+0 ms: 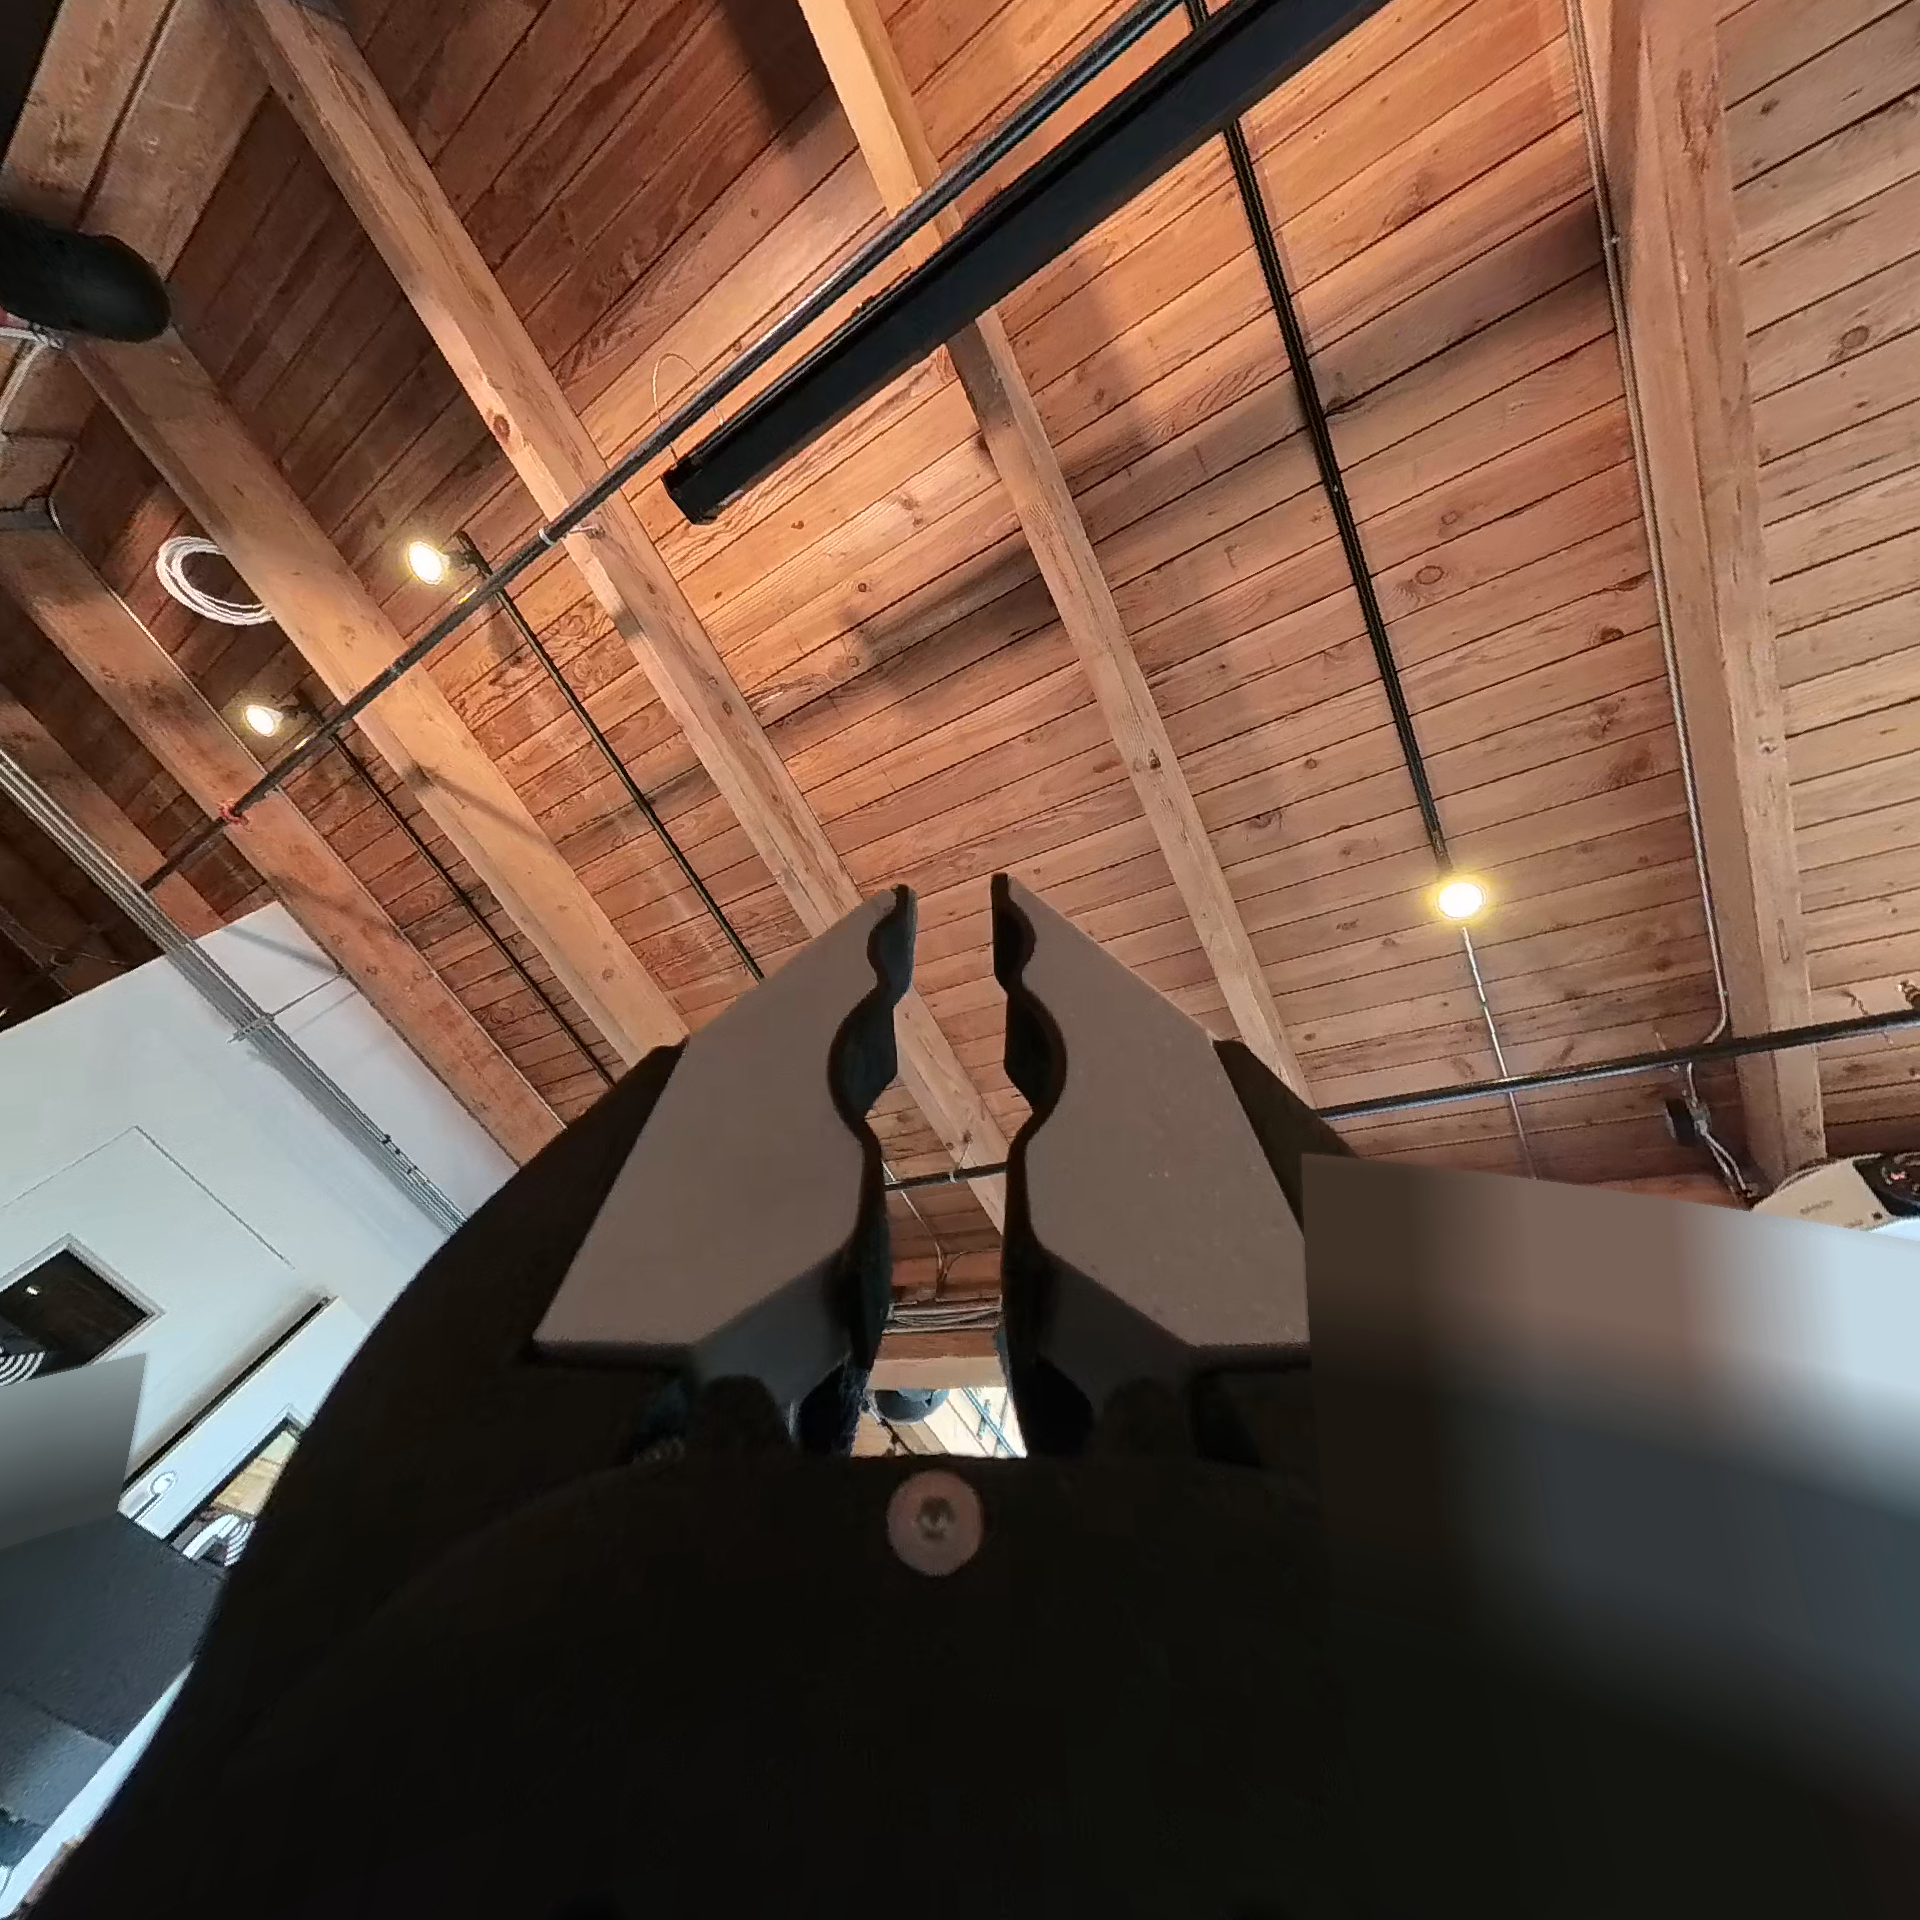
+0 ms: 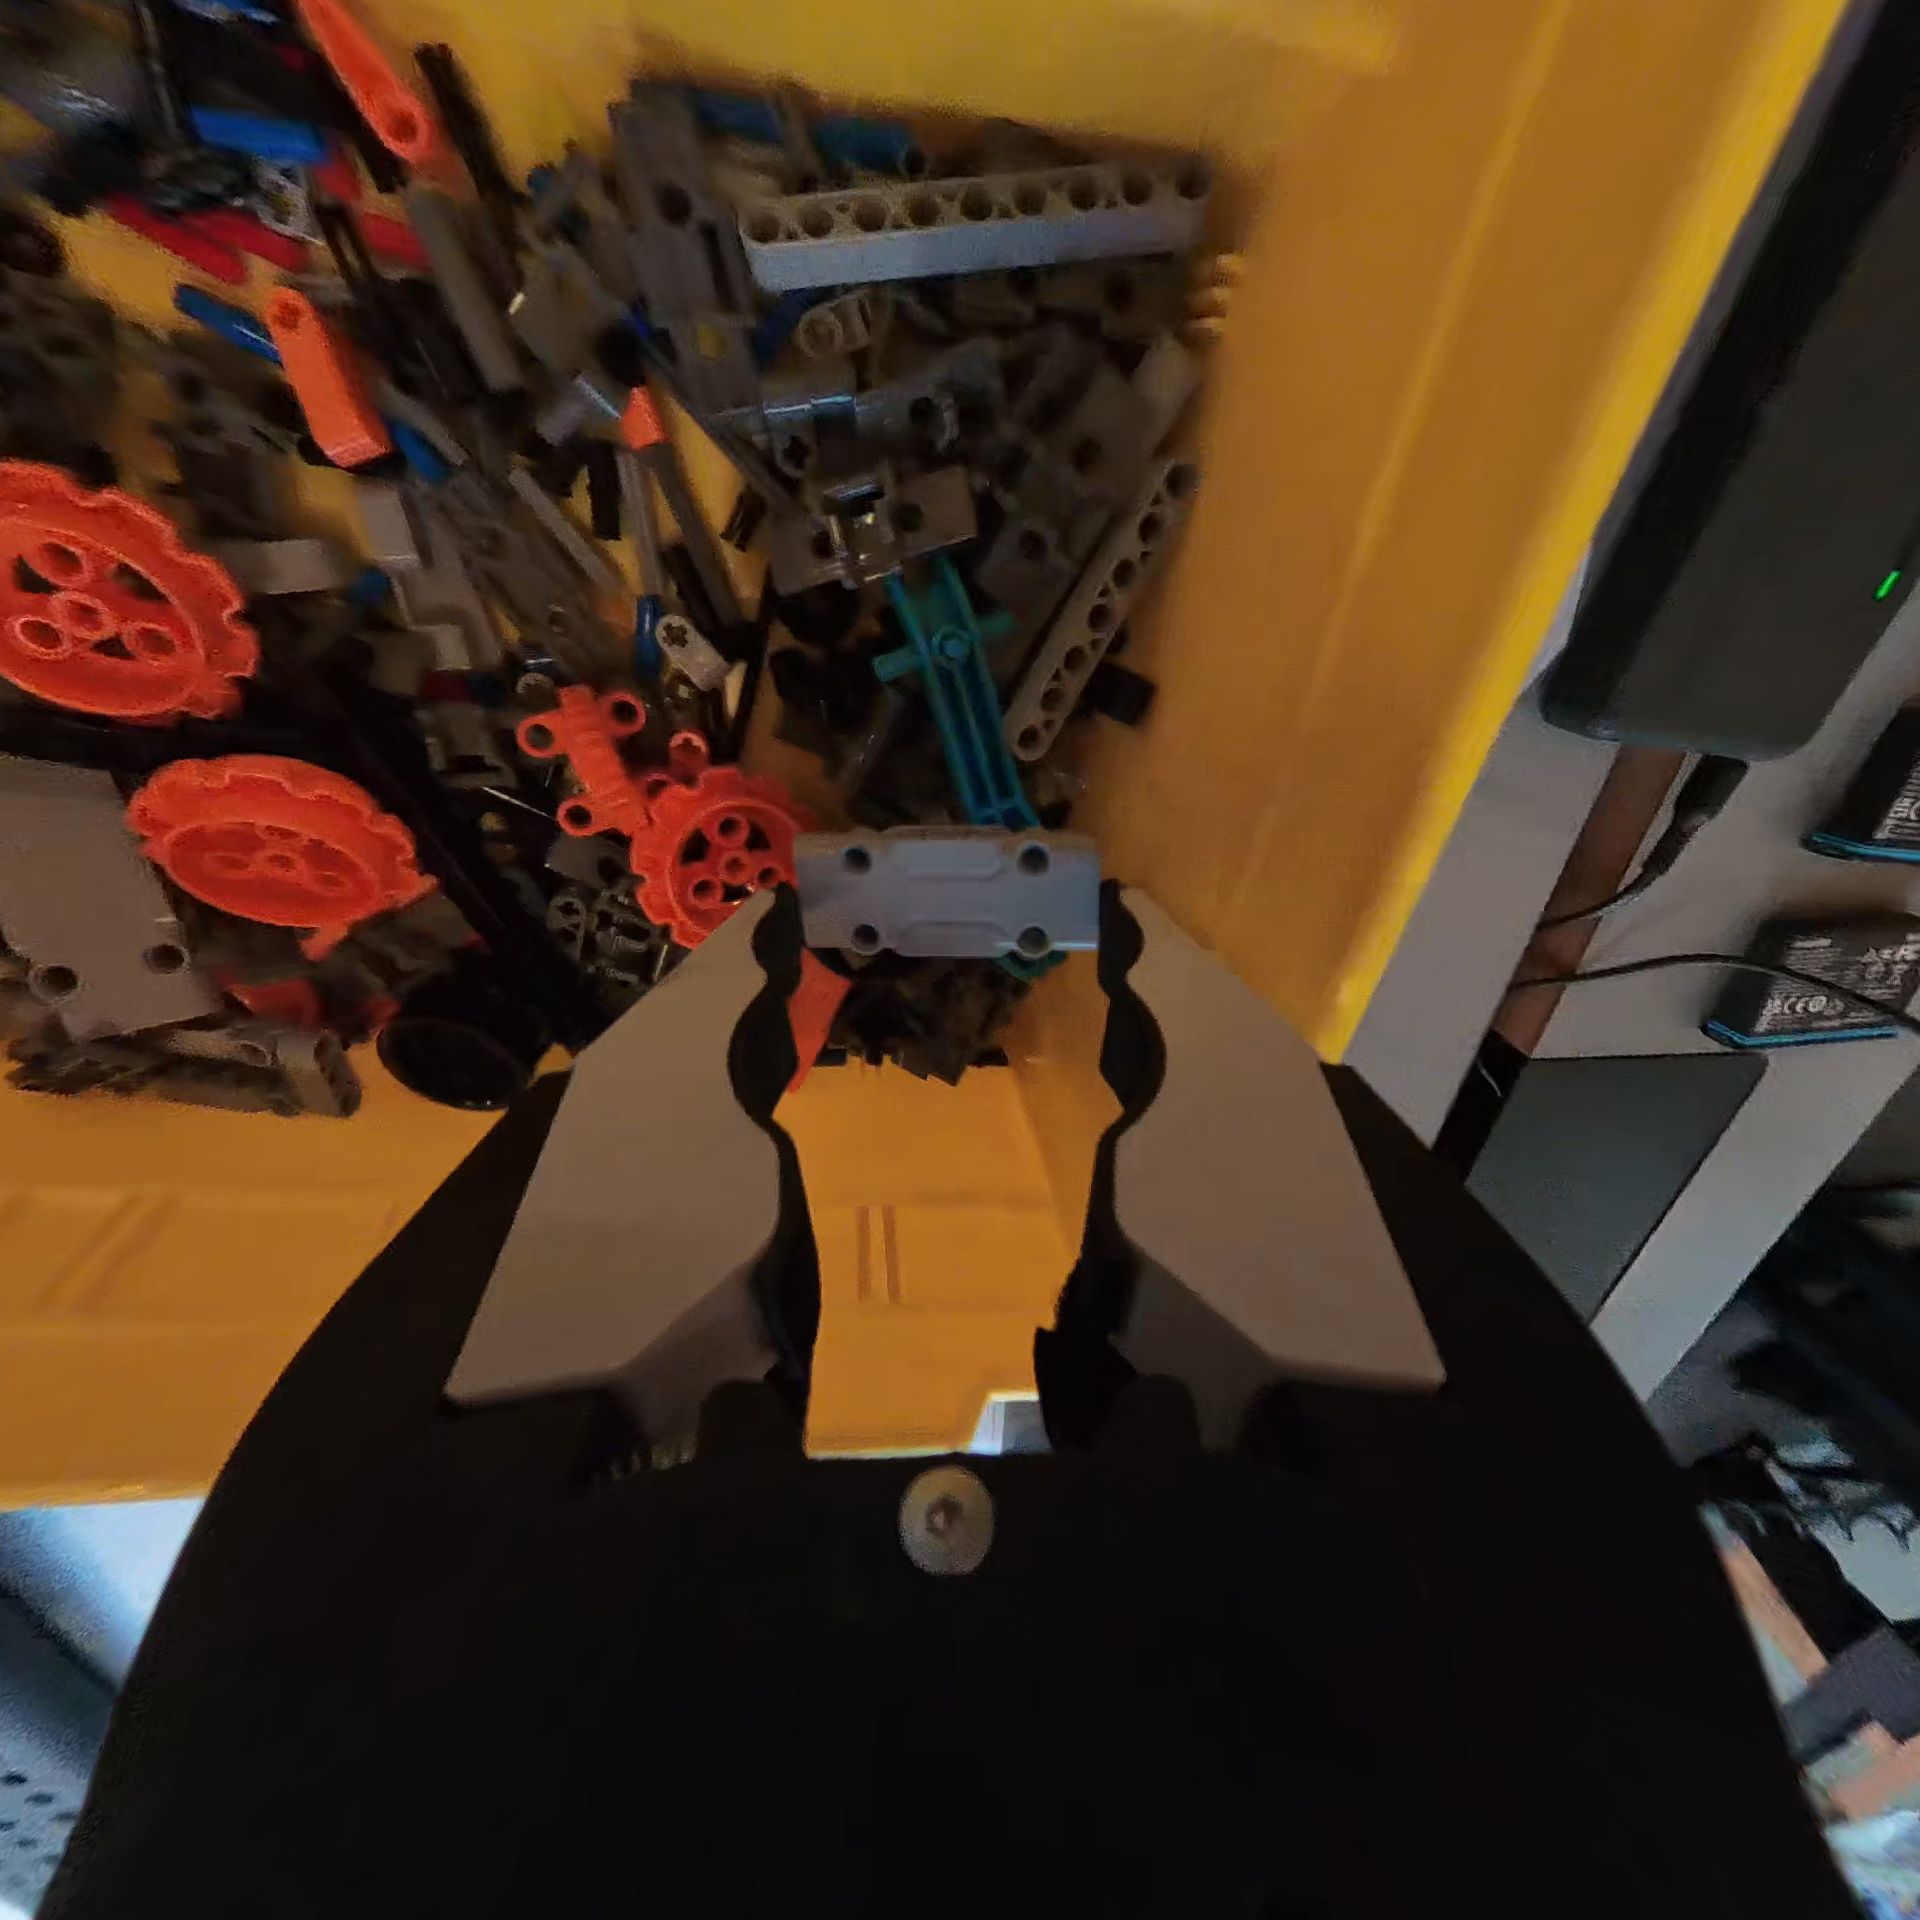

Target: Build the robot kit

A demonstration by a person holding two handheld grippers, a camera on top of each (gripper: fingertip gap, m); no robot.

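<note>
- We see printed markings on two flat black devices with teal edges (image 2: 1813, 997) at about three o'clock in the right wrist view; the print is too small and blurred for us to read.
- We find no legible writing, number or sign in the left wrist view.

left view: sharp, warm ceiling spotlights (image 1: 1459, 896) glare | right view: dim, motion-blurred, edges bowed by wide lens
</note>
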